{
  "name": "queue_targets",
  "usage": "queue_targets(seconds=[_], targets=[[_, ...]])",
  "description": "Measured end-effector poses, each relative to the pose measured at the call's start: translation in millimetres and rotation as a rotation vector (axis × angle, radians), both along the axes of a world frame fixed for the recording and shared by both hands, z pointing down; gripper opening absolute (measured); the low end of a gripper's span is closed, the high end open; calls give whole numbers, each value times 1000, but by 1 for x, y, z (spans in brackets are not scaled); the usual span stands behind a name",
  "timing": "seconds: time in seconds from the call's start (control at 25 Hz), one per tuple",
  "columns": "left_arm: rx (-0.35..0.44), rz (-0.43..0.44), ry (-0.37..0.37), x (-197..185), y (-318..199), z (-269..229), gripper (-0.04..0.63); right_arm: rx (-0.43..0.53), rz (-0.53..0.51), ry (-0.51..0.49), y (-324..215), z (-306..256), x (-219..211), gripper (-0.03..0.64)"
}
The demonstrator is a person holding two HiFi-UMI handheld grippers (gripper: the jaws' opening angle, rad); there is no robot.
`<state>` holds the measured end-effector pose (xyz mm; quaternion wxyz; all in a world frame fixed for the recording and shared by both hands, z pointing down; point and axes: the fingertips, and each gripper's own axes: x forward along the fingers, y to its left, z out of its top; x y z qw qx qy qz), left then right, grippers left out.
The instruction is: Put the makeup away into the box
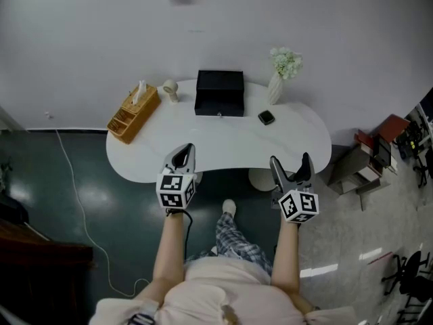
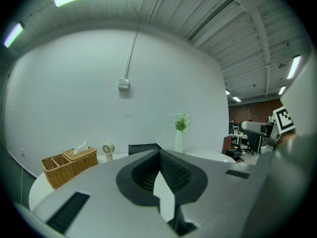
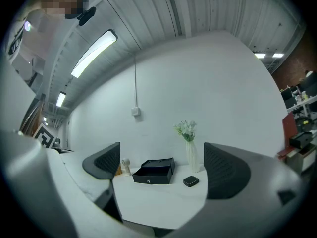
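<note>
A black box with its lid up stands at the back middle of the white table; the right gripper view shows the box open too. A small black makeup compact lies to its right, and that compact also shows between the right jaws' line of sight. My left gripper hangs at the table's near edge, jaws shut with nothing in them. My right gripper is held off the near right edge, jaws open and empty. Both are well short of the box.
A wicker basket with tissues sits at the table's left end, a small white fan beside it. A white vase with flowers stands right of the box. A cable runs over the floor at left; furniture crowds the right side.
</note>
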<state>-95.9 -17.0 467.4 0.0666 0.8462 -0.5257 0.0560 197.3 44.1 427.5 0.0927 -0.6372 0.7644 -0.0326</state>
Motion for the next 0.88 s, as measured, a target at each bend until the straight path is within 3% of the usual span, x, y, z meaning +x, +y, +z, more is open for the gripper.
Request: queue_targets(seconds=[0.88], targets=[[-32,-49,-3,30,-220,6,25,-100,-51,64,-234,26,30,517]])
